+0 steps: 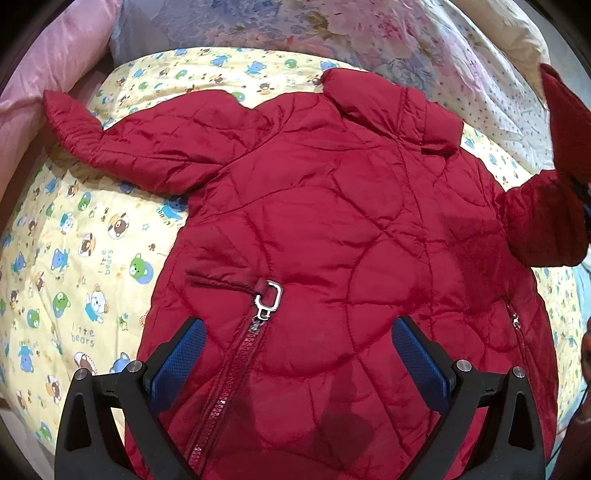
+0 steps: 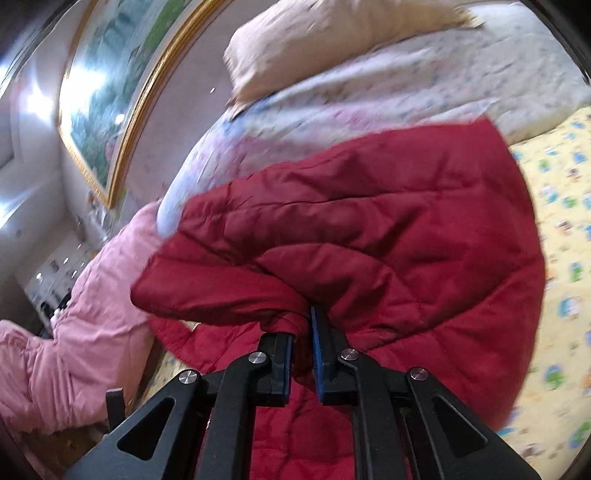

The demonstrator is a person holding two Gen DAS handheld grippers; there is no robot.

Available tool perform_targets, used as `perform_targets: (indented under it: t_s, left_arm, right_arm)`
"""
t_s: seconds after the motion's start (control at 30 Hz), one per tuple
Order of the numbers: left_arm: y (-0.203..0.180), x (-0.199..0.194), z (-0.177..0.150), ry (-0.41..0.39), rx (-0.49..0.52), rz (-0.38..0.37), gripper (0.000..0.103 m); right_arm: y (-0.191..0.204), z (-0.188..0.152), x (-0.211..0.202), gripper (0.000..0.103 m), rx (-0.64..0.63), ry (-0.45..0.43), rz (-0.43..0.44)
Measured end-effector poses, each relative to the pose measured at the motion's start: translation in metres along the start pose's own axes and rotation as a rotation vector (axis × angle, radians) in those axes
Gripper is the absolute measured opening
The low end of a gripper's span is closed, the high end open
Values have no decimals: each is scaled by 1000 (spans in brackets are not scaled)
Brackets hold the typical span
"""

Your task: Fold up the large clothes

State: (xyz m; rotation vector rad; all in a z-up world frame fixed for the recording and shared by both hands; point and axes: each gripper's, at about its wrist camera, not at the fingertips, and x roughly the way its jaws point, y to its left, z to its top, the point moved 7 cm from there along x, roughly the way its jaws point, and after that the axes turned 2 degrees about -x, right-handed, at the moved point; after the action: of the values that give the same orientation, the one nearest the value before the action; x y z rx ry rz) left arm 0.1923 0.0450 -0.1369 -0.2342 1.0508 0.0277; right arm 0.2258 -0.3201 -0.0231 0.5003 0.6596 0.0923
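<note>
A red quilted jacket (image 1: 332, 221) lies spread front up on a yellow bear-print sheet (image 1: 74, 266), collar at the far side, one sleeve (image 1: 85, 125) stretched out to the left. Its zipper pull (image 1: 267, 299) lies near the middle. My left gripper (image 1: 299, 350) is open and empty, hovering over the jacket's lower front. My right gripper (image 2: 303, 332) is shut on the jacket's other sleeve (image 2: 332, 251), lifted off the bed; that raised sleeve shows at the right edge of the left wrist view (image 1: 539, 221).
A pink quilt (image 1: 48, 62) lies at the far left and a floral duvet (image 1: 295, 26) along the head of the bed. A beige pillow (image 2: 332, 40) sits on the duvet. A gold-framed picture (image 2: 110, 103) hangs on the wall.
</note>
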Motion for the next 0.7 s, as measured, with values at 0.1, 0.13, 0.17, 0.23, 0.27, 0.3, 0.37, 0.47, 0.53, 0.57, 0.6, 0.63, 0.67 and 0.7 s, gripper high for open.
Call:
perform_targets:
  t_s: [0.1,0.13,0.17,0.23,0.27,0.3,0.37,0.47,0.53,0.57,0.6,0.63,0.67,0.7]
  left_arm:
    - [7,0,2,4,-25,-20,102]
    - [9,1,4,7,-37,-33,102]
    - [11,2,5,12,-45,-42,102]
    - [16,3,9,25,-70,-87,102]
    - [19,3,11,28,-85,-112,102]
    - [22,3,14,35,-102,-139,102]
    - [27,2,20,45,-135,-193,102]
    - [33,2,33,43,-163,-254,102]
    - [35,4,44,48,-172,-289,102]
    - [36,8,49,57,-180,-314,102]
    - [35,11,54,66,-188,-338,102]
    - [35,16,61,80,-204,-371,102]
    - [35,20,66,90,-216,-388,102]
    - [34,28,73,105,-229,-411,102]
  right_arm:
    - [21,-13,21,9,-26,58,23]
    - [30,-20,34,9,-40,87,32]
    - [36,-23,44,9,-47,107,34]
    - [45,-33,61,9,-53,150,40]
    - [51,-40,73,9,-55,174,44]
    - [54,-46,82,9,-59,193,46]
    - [61,-58,101,9,-76,230,38]
    - [63,-78,119,9,-98,280,15]
    - [59,-93,130,9,-111,311,-3]
    - [61,-100,136,9,-120,325,-11]
    - [62,-106,139,9,-130,337,-18]
    - [62,-110,140,9,-142,342,-25]
    - [64,-111,141,9,-150,344,-29]
    - [66,-113,142,9,-167,345,-37]
